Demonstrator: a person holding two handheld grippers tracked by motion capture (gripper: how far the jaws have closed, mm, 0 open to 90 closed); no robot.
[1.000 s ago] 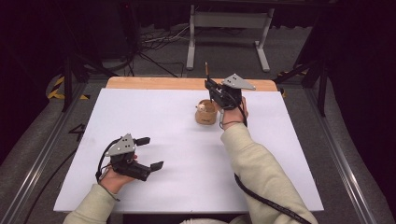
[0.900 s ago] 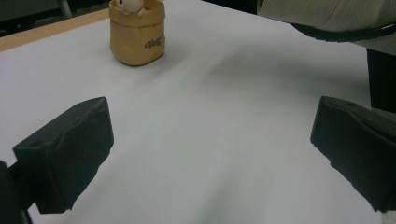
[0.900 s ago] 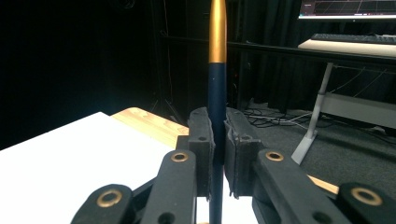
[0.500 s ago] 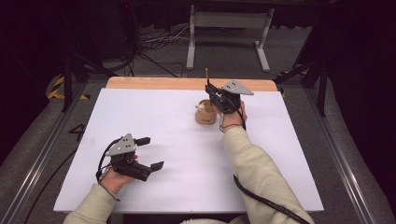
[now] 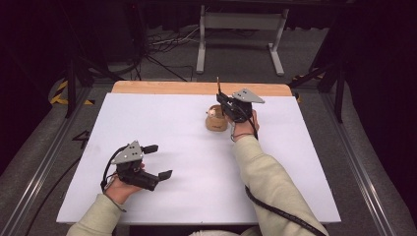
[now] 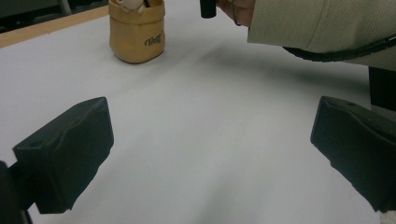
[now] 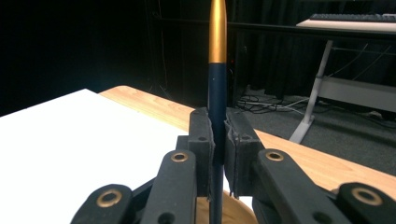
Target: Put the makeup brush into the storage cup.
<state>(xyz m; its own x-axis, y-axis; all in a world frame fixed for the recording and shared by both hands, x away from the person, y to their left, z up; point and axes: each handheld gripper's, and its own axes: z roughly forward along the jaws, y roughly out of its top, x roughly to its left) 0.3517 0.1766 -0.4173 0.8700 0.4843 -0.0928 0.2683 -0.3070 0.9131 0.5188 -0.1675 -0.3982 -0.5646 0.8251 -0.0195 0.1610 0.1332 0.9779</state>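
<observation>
On table (image 5: 147, 123): one pot (image 5: 216, 119), one pen (image 7: 217, 84), maybe more

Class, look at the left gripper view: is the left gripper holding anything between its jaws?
No: the left gripper has its jaws spread wide with bare white table between them, and the tan pot stands far off.

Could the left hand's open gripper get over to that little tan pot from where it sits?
Probably yes. The left gripper rests open, holding nothing, and bare white table lies between it and the tan pot. The right gripper, clamping a pen above the pot, might crowd it.
</observation>
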